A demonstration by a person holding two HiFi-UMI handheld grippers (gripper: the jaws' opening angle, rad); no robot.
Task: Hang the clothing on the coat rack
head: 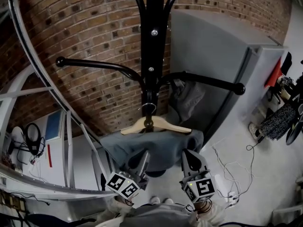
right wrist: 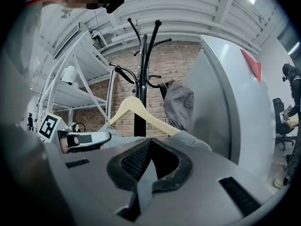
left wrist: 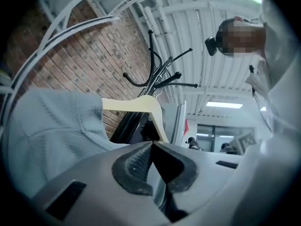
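Observation:
A black coat rack (head: 154, 41) stands before a brick wall. On a low hook hangs a pale wooden hanger (head: 156, 124) that carries a grey-blue garment (head: 161, 143). My left gripper (head: 143, 156) is at the garment's lower left part, and my right gripper (head: 188, 156) is at its lower right. In the left gripper view the jaws (left wrist: 151, 145) are shut with a strip of fabric between the pads, under the hanger (left wrist: 141, 106). The right gripper (right wrist: 150, 142) is likewise shut on a fold of the cloth. A second grey garment (head: 187, 98) hangs on the rack behind.
A tall grey cabinet (head: 222, 56) stands right of the rack. White metal shelving (head: 28, 103) with headphones (head: 32, 136) is at the left. Cables (head: 232, 164) lie on the floor at the right. A rack arm (head: 94, 64) reaches out left above the hanger.

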